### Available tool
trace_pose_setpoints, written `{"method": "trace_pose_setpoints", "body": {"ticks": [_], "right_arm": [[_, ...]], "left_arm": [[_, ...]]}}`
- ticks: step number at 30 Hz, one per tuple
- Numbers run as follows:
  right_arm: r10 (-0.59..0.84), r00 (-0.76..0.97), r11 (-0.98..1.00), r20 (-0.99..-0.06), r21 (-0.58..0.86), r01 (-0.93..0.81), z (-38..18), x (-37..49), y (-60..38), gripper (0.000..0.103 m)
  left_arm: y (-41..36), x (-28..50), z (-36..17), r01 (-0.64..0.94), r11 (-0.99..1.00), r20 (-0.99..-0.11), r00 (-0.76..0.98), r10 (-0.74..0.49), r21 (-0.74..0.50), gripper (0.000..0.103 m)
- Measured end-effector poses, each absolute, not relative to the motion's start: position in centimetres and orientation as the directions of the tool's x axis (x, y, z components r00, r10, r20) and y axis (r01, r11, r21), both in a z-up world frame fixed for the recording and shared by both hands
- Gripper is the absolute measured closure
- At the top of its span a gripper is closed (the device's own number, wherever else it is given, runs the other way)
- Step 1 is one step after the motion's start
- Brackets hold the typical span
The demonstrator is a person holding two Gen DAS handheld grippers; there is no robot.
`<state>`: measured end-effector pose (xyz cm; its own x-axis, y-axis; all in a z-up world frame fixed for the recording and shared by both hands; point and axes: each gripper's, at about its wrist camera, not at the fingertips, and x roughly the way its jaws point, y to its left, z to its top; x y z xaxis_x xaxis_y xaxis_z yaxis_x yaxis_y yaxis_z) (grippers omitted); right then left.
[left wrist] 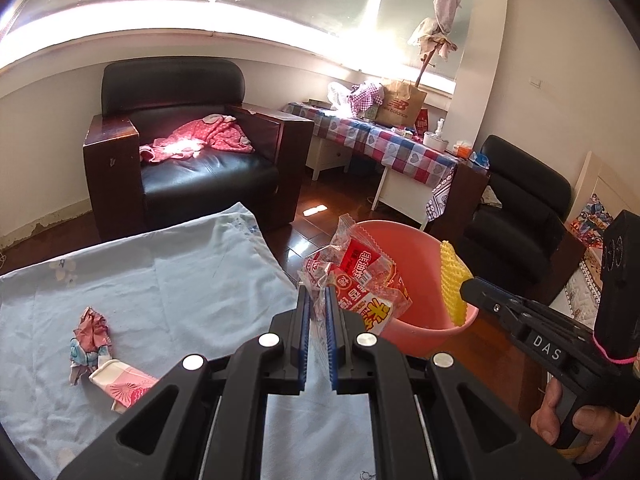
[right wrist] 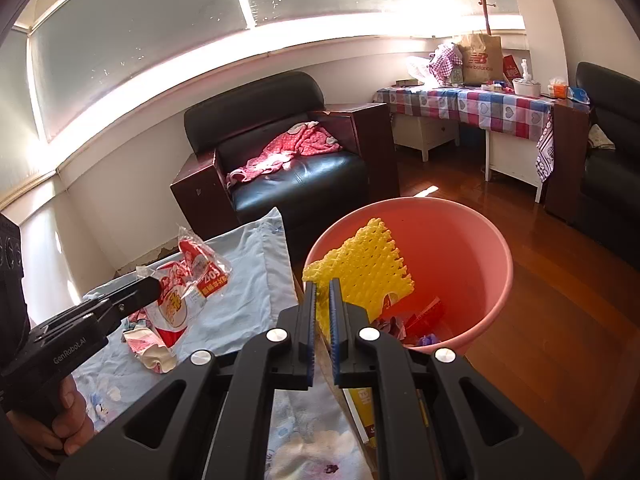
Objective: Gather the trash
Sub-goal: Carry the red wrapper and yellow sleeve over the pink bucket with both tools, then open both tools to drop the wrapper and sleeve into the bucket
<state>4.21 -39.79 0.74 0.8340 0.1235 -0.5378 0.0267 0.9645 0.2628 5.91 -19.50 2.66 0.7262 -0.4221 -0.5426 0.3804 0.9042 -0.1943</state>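
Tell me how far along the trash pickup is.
Done: some wrappers already lie in the pink bin. In hand: the right tool holds the yellow foam net over the bin; the left tool grips a clear snack bag. Left: crumpled wrappers on the blue cloth.

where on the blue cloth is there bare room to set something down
Bare: the blue cloth between its far edge and the crumpled wrappers. Crowded: the near-left patch around those wrappers, and the pink bin, half filled by yellow foam netting.
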Motion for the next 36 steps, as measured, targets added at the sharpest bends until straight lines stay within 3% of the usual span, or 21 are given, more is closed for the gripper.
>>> {"method": "trace_pose_setpoints", "body": {"ticks": [10, 36], "right_arm": [[0.096, 0.836, 0.962, -0.540, 0.266, 0.061, 0.1, 4.9, -41.2, 0.097], [0.050, 0.806, 0.959, -0.590, 0.253, 0.126, -2.1, 7.3, -42.5, 0.097]], "left_arm": [[-23.4, 7.3, 3.5, 0.426, 0.888, -0.526, 0.723, -0.448, -0.172, 0.096], [-29.5, 11.5, 0.3, 0.468, 0.873, -0.600, 0.663, -0.448, -0.135, 0.096]]}}
